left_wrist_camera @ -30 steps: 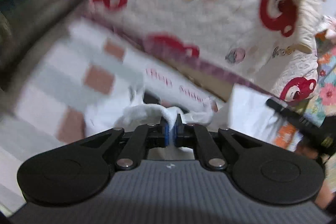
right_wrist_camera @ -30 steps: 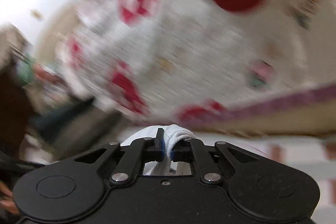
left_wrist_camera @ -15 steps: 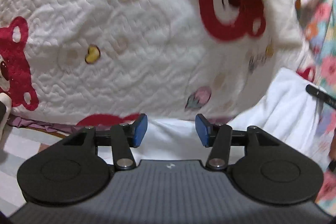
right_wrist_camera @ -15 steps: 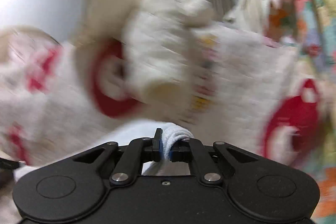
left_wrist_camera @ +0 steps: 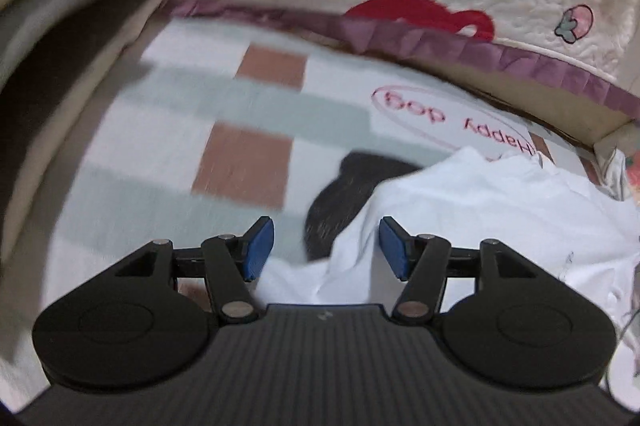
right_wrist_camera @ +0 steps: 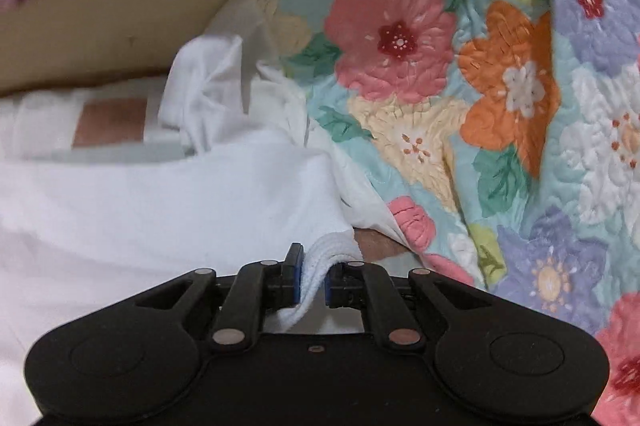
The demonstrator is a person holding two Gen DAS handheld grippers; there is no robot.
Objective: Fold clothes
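White cotton is the whole story here: your right gripper (right_wrist_camera: 312, 282) is pinched tight on a ribbed hem of the white garment (right_wrist_camera: 168, 210), probably so that edge stays put while you line up a fold. The garment sprawls across the lower left of that view, bunched against the floral quilt (right_wrist_camera: 500, 106). Your left gripper (left_wrist_camera: 326, 250) hangs wide apart, empty, low centre, just over the garment's edge on the checked sheet (left_wrist_camera: 240, 130).

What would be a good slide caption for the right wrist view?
Right gripper shut on the white garment, beside a floral quilt.
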